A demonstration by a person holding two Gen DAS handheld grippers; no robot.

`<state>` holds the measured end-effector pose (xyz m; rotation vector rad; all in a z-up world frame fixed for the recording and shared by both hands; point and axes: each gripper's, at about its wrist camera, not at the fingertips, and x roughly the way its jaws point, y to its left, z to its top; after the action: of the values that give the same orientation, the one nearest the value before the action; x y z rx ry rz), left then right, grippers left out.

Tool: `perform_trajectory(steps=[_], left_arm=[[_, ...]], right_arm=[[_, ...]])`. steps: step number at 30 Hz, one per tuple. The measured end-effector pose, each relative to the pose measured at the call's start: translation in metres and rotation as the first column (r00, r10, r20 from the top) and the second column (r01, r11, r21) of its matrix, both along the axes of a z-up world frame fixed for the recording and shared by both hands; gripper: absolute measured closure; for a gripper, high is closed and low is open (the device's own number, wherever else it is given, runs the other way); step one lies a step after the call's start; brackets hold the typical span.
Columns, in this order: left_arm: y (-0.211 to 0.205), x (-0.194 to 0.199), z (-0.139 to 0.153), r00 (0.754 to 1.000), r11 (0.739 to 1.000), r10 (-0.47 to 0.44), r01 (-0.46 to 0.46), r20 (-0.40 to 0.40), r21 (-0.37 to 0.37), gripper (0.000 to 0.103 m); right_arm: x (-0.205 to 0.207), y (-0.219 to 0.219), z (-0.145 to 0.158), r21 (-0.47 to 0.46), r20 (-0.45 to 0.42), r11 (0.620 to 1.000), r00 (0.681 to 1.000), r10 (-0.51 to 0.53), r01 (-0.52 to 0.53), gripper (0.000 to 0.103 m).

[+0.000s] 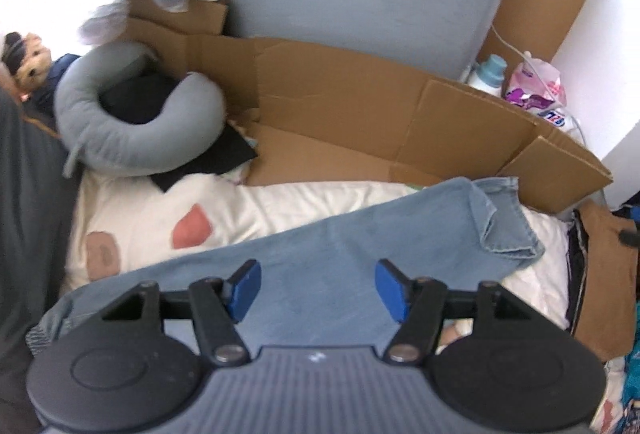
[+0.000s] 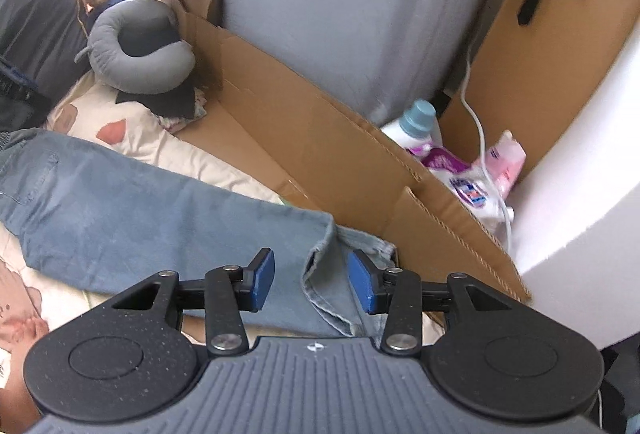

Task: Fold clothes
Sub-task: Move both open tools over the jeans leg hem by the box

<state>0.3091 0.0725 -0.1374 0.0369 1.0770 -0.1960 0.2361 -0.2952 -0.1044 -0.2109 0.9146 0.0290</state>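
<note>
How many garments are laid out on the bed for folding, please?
1: the jeans lie stretched across the cream bedsheet, hems beside the cardboard. Dark cloth under the neck pillow may be another.

Cream patterned bed cover (image 1: 280,209), jeans (image 1: 340,246), grey neck pillow (image 1: 136,137), flattened cardboard (image 1: 360,121)

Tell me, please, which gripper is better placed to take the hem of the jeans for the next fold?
Probably the right gripper. It is open, with the hem of the jeans lying between its pads. The left gripper, also open, is over the middle of the leg, and the hem lies away to its right.
</note>
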Motion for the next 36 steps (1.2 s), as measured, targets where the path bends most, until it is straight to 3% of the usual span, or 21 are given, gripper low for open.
perform_trajectory(steps=[9, 21, 25, 27, 33, 36], left_arm=[[-0.076, 0.039, -0.029, 0.995, 0.995, -0.095, 0.095, -0.012, 0.014, 0.037], [-0.168, 0.059, -0.099, 0.994, 0.994, -0.112, 0.112, -0.009, -0.008, 0.037], [-0.199, 0.061, -0.122, 0.988, 0.988, -0.156, 0.155, -0.008, -0.027, 0.037], [-0.217, 0.057, -0.131, 0.982, 0.982, -0.187, 0.186, 0.02, 0.026, 0.037], [-0.246, 0.059, -0.148, 0.957, 0.956, -0.289, 0.289, -0.004, -0.045, 0.036], [-0.252, 0.066, -0.157, 0.956, 0.953, -0.294, 0.292, -0.006, -0.083, 0.035]], right_arm=[[-0.014, -0.051, -0.066, 0.027, -0.011, 1.0, 1.0, 0.015, -0.015, 0.055], [-0.032, -0.094, -0.14, 0.141, 0.04, 0.987, 0.996, -0.079, 0.073, 0.055], [-0.04, -0.105, -0.16, 0.152, 0.05, 0.983, 0.993, -0.111, 0.102, 0.054], [-0.044, -0.112, -0.168, 0.177, 0.06, 0.974, 0.987, -0.151, 0.138, 0.052], [-0.038, -0.124, -0.189, 0.179, 0.079, 0.962, 0.971, -0.224, 0.207, 0.051], [-0.03, -0.127, -0.196, 0.178, 0.076, 0.959, 0.968, -0.238, 0.221, 0.051]])
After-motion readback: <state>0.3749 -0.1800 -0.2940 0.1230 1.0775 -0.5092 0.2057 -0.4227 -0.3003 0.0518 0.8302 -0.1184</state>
